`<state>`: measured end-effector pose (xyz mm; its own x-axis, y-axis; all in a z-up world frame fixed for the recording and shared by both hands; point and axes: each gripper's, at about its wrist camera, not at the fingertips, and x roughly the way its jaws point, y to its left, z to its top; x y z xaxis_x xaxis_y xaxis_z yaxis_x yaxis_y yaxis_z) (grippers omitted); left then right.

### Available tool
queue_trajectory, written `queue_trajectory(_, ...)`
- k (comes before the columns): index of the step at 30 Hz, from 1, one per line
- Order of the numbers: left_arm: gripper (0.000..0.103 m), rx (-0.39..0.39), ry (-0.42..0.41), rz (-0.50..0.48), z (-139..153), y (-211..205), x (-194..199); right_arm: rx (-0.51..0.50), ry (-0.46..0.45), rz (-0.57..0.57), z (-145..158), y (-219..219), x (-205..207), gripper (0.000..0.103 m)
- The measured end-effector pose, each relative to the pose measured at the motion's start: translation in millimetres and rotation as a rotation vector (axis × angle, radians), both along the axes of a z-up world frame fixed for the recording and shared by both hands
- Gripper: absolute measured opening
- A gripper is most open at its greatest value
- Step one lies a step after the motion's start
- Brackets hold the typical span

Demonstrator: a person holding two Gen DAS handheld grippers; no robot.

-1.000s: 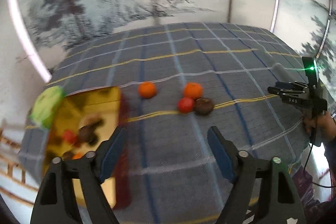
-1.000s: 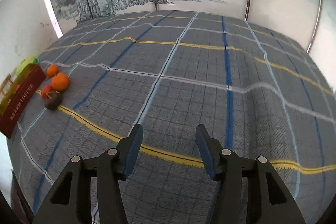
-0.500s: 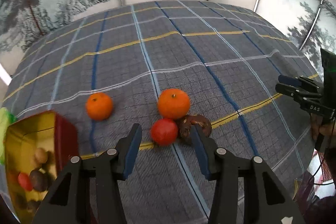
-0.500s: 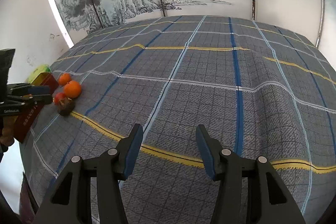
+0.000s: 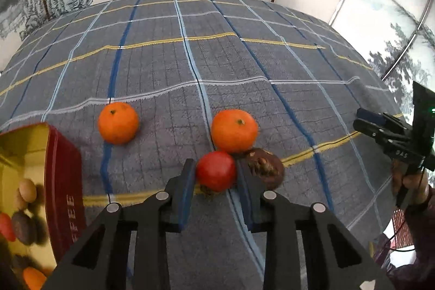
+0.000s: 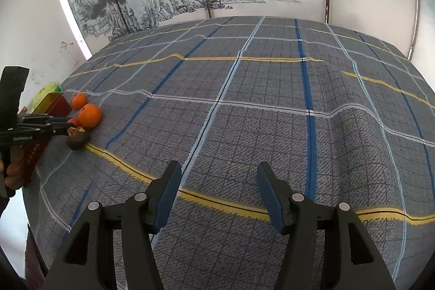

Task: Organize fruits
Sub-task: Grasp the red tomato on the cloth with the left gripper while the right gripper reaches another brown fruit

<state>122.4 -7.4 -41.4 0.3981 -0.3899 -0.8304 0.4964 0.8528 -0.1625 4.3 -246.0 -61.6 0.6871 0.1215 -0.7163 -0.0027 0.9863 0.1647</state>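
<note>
In the left wrist view my left gripper (image 5: pixel 216 175) has its jaws on either side of a red fruit (image 5: pixel 216 173) on the checked cloth; the pads look to touch it. An orange (image 5: pixel 234 130) lies just behind it and a brown fruit (image 5: pixel 265 169) just to its right. A second orange (image 5: pixel 118 122) lies to the left. A red tin with a gold inside (image 5: pixel 64 181) at the left holds several fruits. My right gripper (image 6: pixel 218 192) is open and empty over the cloth, far from the fruits (image 6: pixel 89 114).
The grey checked cloth (image 6: pixel 272 105) covers the whole table, with wrinkles across it. A green pack (image 6: pixel 46 94) lies behind the tin. A painted screen stands behind the table. The right gripper also shows in the left wrist view (image 5: pixel 391 137).
My left gripper has swung right from the tin, moved down to the fruit group and narrowed its jaws around the red fruit. My right gripper has stayed open and nearly still.
</note>
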Motion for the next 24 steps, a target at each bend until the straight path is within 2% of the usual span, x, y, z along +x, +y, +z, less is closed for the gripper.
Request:
queue_trajectory(3, 0.027, 0.034, -0.036, 0.045, 6.8, -2.8, -15.3, 0.000, 0.001, 0.001, 0.0, 0.1, 0.6, 0.060)
queue_trajectory(7, 0.027, 0.019, -0.066, 0.111, 23.4, 2.3, -41.3, -0.027, -0.001, 0.007, 1.1, 5.7, 2.5, 0.060)
queue_trajectory(9, 0.027, 0.012, -0.080, 0.126, 31.3, 4.2, -51.7, 0.002, 0.007, 0.046, 4.8, 16.0, 3.4, 0.060)
queue_trajectory(11, 0.027, 0.000, -0.091, 0.140, 39.6, 7.3, -61.7, 0.084, -0.006, 0.122, 13.7, 35.0, 4.4, 0.060)
queue_trajectory(14, 0.027, -0.014, -0.096, 0.157, 49.4, 11.2, -72.5, 0.114, -0.013, 0.256, 23.3, 77.5, 13.8, 0.060)
queue_trajectory(19, 0.027, -0.040, -0.093, 0.190, 61.4, 20.4, -84.4, 0.060, -0.015, 0.396, 26.5, 142.5, 35.1, 0.060)
queue_trajectory(24, 0.027, -0.069, -0.097, 0.207, 68.3, 30.4, -90.3, 0.006, 0.010, 0.419, 15.7, 175.4, 55.4, 0.060)
